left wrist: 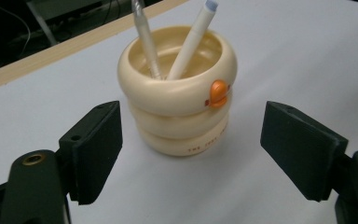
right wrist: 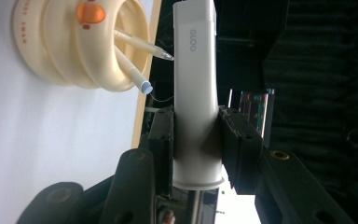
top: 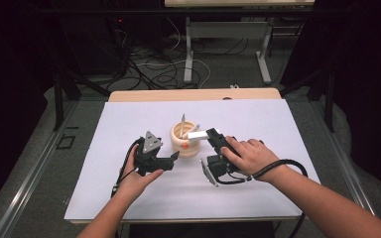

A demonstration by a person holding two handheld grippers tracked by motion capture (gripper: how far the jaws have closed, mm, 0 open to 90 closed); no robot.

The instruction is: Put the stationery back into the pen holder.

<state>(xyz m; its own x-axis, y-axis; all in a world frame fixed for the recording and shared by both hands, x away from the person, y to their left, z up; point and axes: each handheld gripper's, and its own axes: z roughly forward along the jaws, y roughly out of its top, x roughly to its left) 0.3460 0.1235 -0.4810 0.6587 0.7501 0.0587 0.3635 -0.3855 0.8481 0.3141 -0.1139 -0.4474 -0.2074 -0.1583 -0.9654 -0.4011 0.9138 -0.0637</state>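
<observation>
**White glue stick held beside a cream pen pot with 2 pens**

The white plastic glue stick (right wrist: 195, 88), a flattened tube printed "GLOO" in grey, widens toward its capped base and has a squared top. The right gripper (right wrist: 196, 144) clamps it between both black jaws, low on the body, with the pads pressed against its sides. In the high view the right gripper (top: 217, 144) is turned on its side under the person's right hand (top: 250, 156), and the glue stick (top: 197, 134) points toward the rim of the pot, just beside it.

The cream ribbed pen pot (left wrist: 178, 91), shaped like 3 stacked rings with a small orange knob on its upper ring, stands near the middle of the white table sheet (top: 129, 124). Small red lettering on its bottom ring is too blurred to read. Inside lean 2 pens: a slim translucent pen (left wrist: 144, 37) and a white pen with a pale blue end (left wrist: 193, 37); the top of the translucent pen is cut off by the frame edge.

The left gripper (left wrist: 191, 144) has its jaws spread wide, holding nothing, with the pot standing beyond and between them, apart from both pads. In the high view the left gripper (top: 171, 159) rests in the left hand (top: 136, 181), its tips close to the pot (top: 186, 140).
</observation>
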